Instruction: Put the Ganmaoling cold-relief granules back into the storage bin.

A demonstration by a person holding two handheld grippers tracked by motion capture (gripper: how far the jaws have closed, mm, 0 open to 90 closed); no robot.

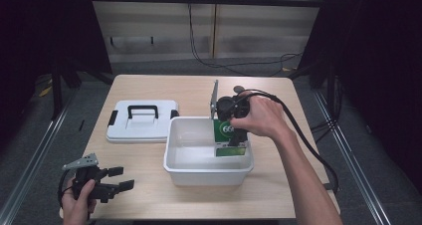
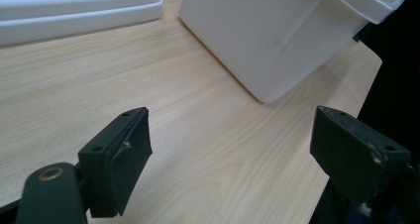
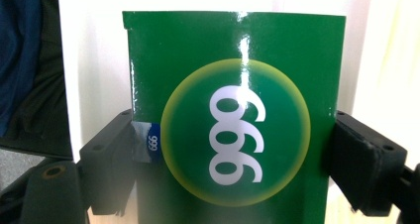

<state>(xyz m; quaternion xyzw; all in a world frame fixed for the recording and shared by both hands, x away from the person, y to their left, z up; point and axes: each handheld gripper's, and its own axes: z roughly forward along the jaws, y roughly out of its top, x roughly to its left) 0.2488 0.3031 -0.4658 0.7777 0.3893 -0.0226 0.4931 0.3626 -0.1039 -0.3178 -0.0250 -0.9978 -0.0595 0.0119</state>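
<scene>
Near the table's (image 1: 149, 195) front left corner, the left gripper (image 1: 122, 178) lay low in the person's hand, jaws wide apart and holding nothing. Farther in, the right gripper (image 1: 234, 139) reached down into the white tub (image 1: 209, 171), its jaws apparently clamped on the sides of a green box (image 3: 237, 115). Beyond, left of the tub, a white lid (image 1: 142, 120) lay flat.
</scene>
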